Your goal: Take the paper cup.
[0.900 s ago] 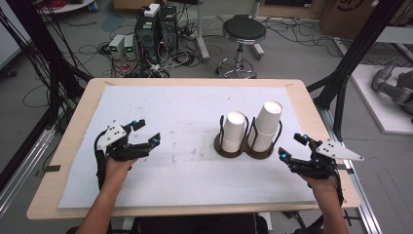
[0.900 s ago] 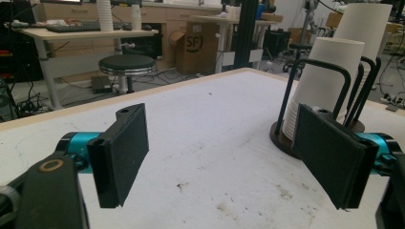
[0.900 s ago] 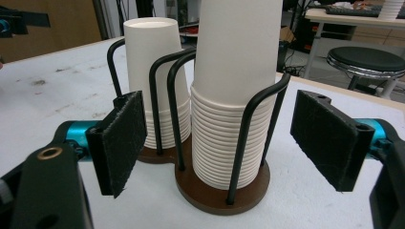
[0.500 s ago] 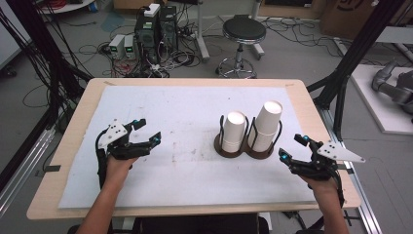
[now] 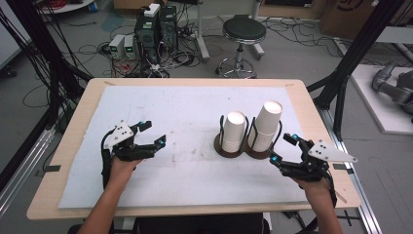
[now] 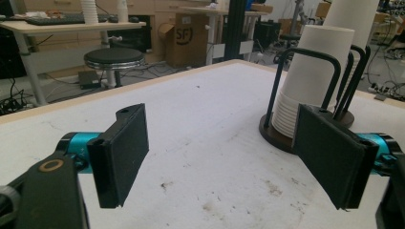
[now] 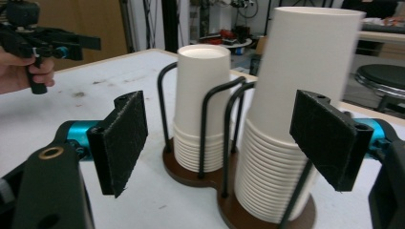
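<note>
Reaching for the taller cup stack (image 5: 265, 127) in the holder (image 5: 243, 150) with the right gripper (image 5: 288, 147) could tip it; both it and the left gripper (image 5: 152, 133) are spread wide, holding nothing

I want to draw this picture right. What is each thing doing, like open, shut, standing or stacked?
Left hand-held gripper: open, holding nothing.
Right hand-held gripper: open, holding nothing.
Shorter cup stack: upright in holder.
Taller cup stack: upright in holder.
Cup holder: standing on table.
</note>
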Available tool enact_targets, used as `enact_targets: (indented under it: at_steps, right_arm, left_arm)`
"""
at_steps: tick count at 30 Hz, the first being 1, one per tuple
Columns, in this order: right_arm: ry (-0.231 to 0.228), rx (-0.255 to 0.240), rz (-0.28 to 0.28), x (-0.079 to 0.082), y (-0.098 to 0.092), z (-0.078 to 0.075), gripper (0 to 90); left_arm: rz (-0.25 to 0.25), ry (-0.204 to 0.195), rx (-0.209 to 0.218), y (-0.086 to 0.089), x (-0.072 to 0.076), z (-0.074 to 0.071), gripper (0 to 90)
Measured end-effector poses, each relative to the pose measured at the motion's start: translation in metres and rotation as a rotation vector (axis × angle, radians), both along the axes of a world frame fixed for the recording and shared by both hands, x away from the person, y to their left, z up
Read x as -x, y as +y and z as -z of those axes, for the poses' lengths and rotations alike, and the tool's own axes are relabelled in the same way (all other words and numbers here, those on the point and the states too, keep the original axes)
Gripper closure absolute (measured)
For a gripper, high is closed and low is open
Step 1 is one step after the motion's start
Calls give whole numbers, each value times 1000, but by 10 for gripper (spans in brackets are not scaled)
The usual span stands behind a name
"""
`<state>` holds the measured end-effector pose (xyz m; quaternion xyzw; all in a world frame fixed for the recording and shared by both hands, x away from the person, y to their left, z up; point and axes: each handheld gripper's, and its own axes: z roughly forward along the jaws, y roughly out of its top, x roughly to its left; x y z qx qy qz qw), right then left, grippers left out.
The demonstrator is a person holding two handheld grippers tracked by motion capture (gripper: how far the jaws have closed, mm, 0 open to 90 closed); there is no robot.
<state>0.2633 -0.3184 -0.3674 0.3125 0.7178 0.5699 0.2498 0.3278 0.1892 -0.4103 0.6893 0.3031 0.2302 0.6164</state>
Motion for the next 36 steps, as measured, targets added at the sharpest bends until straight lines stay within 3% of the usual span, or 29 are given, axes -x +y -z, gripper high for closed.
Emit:
enact_targets:
  at_steps: [6,8,16,25,31,36]
  right_arm:
    - [13,5,-46,-5,19,2,210]
    - [16,13,-65,-6,25,3,271]
    - [1,29,-114,-15,50,9,347]
    - [10,63,-130,-25,69,20,386]
    - [23,65,-131,-29,72,29,487]
    - [14,84,-121,-34,80,38,718]
  left_arm:
    - [11,6,-5,-2,0,1,199]
    - [9,7,-6,-3,0,2,199]
    - [10,7,-11,-3,1,3,199]
    - [10,15,-16,-4,2,5,199]
    - [12,15,-21,-5,2,5,199]
    - [11,17,-22,-5,2,6,199]
